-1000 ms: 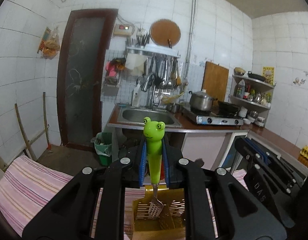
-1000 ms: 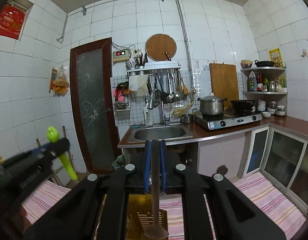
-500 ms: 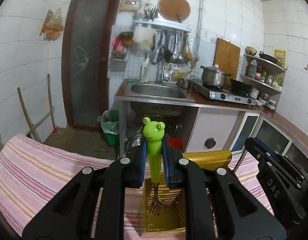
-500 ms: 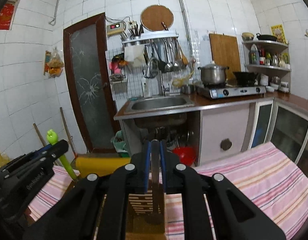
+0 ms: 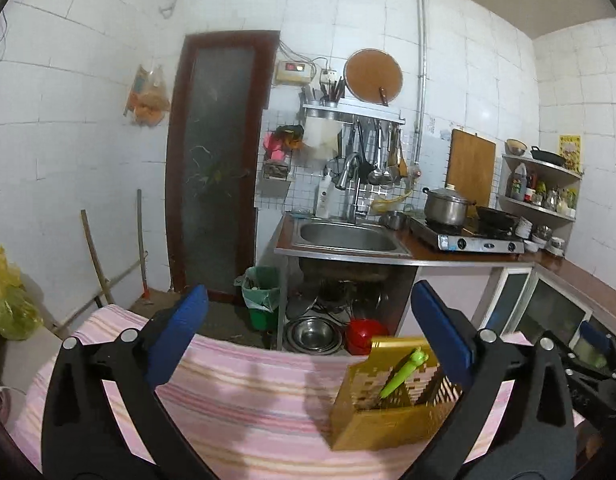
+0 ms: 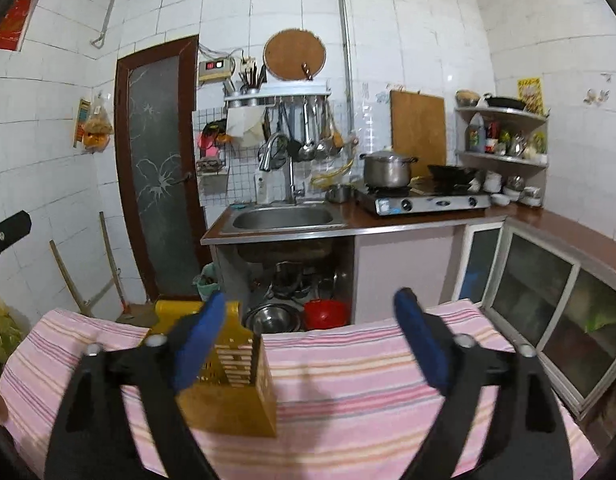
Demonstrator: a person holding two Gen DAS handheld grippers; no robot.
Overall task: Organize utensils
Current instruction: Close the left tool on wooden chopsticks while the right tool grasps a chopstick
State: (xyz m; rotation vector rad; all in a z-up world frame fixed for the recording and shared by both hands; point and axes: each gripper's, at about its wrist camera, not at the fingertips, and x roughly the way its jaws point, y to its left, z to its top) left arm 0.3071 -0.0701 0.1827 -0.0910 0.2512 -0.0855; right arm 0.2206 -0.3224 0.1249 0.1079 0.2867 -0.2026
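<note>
A gold slotted utensil holder [image 5: 388, 408] stands on the pink striped cloth [image 5: 248, 400]. A green frog-handled fork [image 5: 404, 372] leans inside it, handle up. My left gripper [image 5: 308, 340] is open and empty, back and to the left of the holder. In the right wrist view the holder [image 6: 236, 384] stands at lower left, partly behind my left finger. My right gripper [image 6: 308, 340] is open and empty, to the right of the holder. The spoon does not show.
The cloth-covered table [image 6: 348, 400] ends ahead of me. Beyond it are a sink counter [image 5: 348, 240], a gas stove with a pot [image 5: 448, 208], bowls under the sink [image 5: 314, 334], a green bin [image 5: 262, 296] and glass-door cabinets [image 6: 548, 304] at right.
Both grippers have opened and let go: the frog fork now rests in the holder and the spoon is out of my right gripper. Both have pulled back from the holder.
</note>
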